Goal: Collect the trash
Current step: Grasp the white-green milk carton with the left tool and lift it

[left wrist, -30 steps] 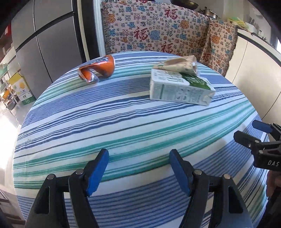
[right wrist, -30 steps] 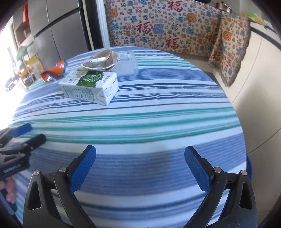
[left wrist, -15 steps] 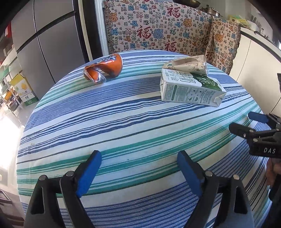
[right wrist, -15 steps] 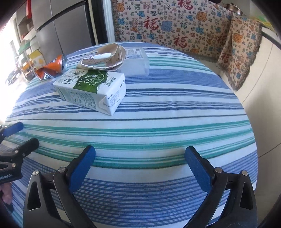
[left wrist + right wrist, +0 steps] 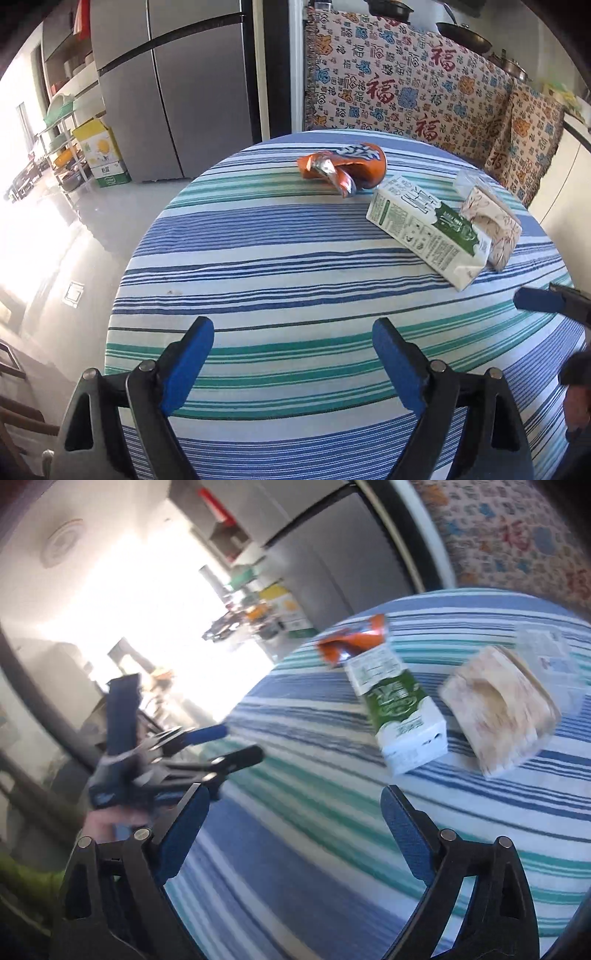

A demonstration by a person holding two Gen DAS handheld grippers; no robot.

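table point(image 5: 280, 254): round, blue/green/white striped cloth; all trash sits on its far half
fridge point(image 5: 192, 85): grey, behind table on the left
patterned throw point(image 5: 399, 85): draped behind table's far edge
left gripper point(image 5: 293, 360): jaws wide apart, nothing between them, over near edge of table, well short of the trash
right gripper point(image 5: 295, 825): jaws wide but closing, nothing between the pads; view motion-blurred; trash lies ahead of it, untouched
milk carton point(image 5: 424, 230): white/green, lying on its side, right of centre
paper bag point(image 5: 493, 225): crumpled, beige print, just behind the carton and touching it
clear plastic container point(image 5: 550, 657): behind the bag; blurred
orange can point(image 5: 341, 168): crushed, at far edge, just beside the carton's far end
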